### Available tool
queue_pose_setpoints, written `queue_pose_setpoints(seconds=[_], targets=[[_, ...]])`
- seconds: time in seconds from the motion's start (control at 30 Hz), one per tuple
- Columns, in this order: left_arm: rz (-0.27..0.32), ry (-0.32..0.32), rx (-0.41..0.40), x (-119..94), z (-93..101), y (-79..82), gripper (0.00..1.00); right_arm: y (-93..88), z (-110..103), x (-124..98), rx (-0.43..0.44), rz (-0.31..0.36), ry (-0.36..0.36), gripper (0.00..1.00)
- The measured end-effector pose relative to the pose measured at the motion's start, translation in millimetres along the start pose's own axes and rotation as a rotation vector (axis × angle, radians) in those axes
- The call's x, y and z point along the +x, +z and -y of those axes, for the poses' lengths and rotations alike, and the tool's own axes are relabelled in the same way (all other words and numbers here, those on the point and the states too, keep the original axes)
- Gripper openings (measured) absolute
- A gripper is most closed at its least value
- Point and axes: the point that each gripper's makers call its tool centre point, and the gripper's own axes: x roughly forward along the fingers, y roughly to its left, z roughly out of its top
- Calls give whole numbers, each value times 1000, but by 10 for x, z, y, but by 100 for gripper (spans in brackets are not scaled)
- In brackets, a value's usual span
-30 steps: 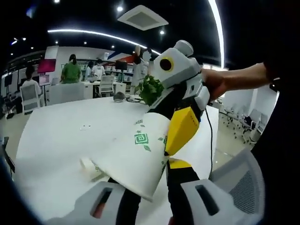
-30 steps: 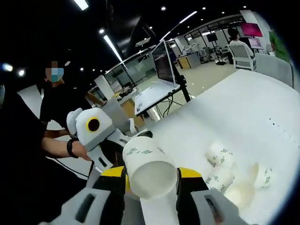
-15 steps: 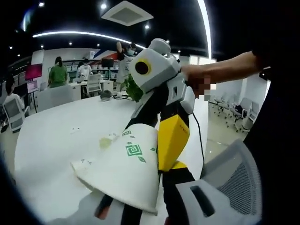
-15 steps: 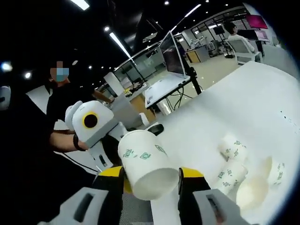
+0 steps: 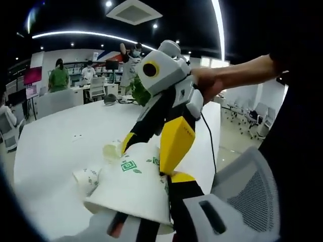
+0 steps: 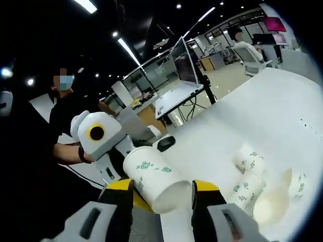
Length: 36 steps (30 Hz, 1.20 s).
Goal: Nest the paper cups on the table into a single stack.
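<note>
— Tipped further over since a second ago, that held cup (image 6: 154,177), rim swung toward the left gripper (image 6: 108,146).
— Big white table (image 6: 272,106), loose cups (image 6: 251,174) lying unstacked. Right gripper (image 6: 161,199) clamped on its cup; left gripper's grip: cannot tell. Nesting hardly begun.

A broad white worktop (image 5: 55,146) sits in an open office with a dark ceiling, long curved light strips (image 5: 75,34) and a square ceiling vent (image 5: 135,11). White chairs (image 5: 97,88) and desks stand behind, and a grey mesh chair (image 5: 252,196) is close by.
</note>
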Motion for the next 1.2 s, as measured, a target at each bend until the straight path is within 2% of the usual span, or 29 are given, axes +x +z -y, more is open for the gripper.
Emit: queue_pose_setpoints(seconds=[0.07,0.2,0.33,0.43,0.57,0.77,0.87,1.0,1.2], targets=[[-13,2,2,-10,-3,-25,0,26,55,-52,11,35,-27,44],[-38,13,3,-17,-40,-87,0,5,150,-162,7,64,-82,43],[-56,27,-5,-21,-106,-128,0,-12,330,-307,-7,117,-202,43],[-59,30,-12,-32,-177,-142,0,-58,391,-379,-31,119,-265,47],[-75,24,-8,5,-213,-155,0,-121,546,-529,-66,126,-387,52],[-128,10,36,60,-218,-175,0,-182,652,-681,-89,164,-497,59],[-141,5,42,95,-256,-169,0,-208,683,-750,-83,191,-534,60],[-164,34,45,151,-339,-192,0,-241,729,-857,-75,214,-589,62],[-185,37,39,286,-405,-162,0,-358,728,-952,-85,206,-643,62]])
